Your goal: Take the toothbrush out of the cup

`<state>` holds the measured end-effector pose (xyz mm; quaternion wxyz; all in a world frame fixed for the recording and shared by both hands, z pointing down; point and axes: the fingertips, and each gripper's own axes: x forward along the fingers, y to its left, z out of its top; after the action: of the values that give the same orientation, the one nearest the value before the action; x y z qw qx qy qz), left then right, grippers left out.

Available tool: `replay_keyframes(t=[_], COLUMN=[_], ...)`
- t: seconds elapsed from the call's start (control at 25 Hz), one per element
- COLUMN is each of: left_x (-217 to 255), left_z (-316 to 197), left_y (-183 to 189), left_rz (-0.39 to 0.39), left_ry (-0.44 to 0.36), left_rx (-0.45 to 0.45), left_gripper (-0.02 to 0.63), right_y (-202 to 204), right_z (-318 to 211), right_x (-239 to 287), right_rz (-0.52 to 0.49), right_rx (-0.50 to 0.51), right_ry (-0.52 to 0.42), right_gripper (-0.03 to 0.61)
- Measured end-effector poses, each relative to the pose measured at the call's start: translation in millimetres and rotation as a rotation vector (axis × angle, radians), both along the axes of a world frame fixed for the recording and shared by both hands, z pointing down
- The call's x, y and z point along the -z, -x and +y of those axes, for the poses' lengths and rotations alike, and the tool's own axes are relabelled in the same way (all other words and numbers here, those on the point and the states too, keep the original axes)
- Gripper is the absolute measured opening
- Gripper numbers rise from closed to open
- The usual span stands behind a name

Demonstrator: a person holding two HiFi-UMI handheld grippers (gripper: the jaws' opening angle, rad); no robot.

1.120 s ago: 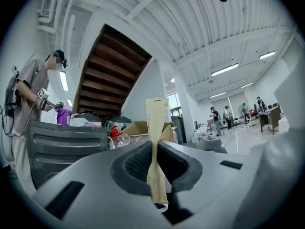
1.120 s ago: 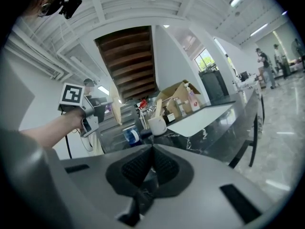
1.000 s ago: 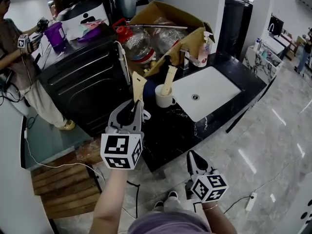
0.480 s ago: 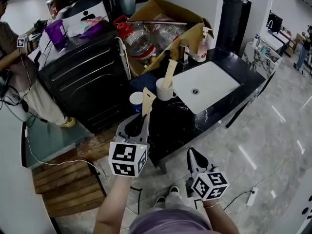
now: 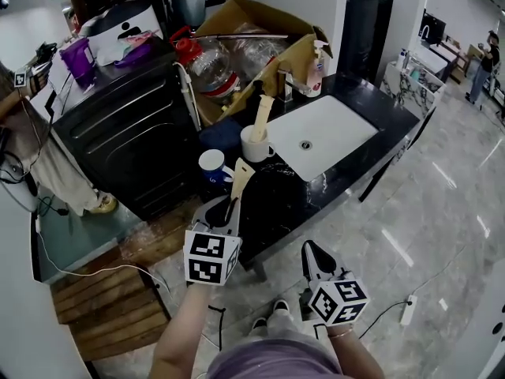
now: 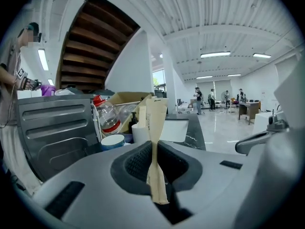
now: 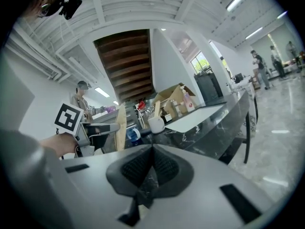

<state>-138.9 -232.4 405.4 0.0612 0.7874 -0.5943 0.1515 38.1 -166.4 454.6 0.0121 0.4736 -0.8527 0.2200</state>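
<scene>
Two grippers sit low in the frame. My right gripper [image 5: 309, 248], at lower right, is pressed together on nothing; I judge it idle because one hand suffices here. My left gripper [image 5: 224, 205] pinches the flat beige paper-wrapped toothbrush [image 5: 241, 178] by its lower end, upright and clear of both cups. Beyond it, on the black marble tabletop [image 5: 284, 200], stand a blue-and-white cup [image 5: 211, 163] and the white cup [image 5: 252, 144], which holds a second beige toothbrush [image 5: 263, 115].
</scene>
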Motion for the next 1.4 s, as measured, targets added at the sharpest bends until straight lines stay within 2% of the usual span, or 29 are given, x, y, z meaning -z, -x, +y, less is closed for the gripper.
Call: replay_keyframes(t=[0.44,0.76,1.12,1.4], left_x=[-30.4,-50.6,-78.4,-94.0], left_z=[-31.6,-48.9,-63.8,-67.4], left_y=[-22.0,-41.2,-51.0,-57.1], left_rz=[-0.068,-0.177,-0.216,-0.269], left_ry=[0.085,0.139,0.232,0.267], left_rx=[-0.059,-0.122,-0.151,-0.178], left_gripper=[0.035,0.035,0.035,0.04], right_y=[-22.3,-29.3,-35.9,-39.9], right_z=[-7.4,-14.4,-22.2,-25.9], right_x=[-5.7,-10.0,-12.5,-16.5], right_rz=[0.002,0.001,0.005,0.008], right_rx=[-0.057,-0.074,-0.086,-0.095], right_ry=[0.011,0.02,0.03,0.039], right_gripper=[0.002,0.002,0.002,0.002])
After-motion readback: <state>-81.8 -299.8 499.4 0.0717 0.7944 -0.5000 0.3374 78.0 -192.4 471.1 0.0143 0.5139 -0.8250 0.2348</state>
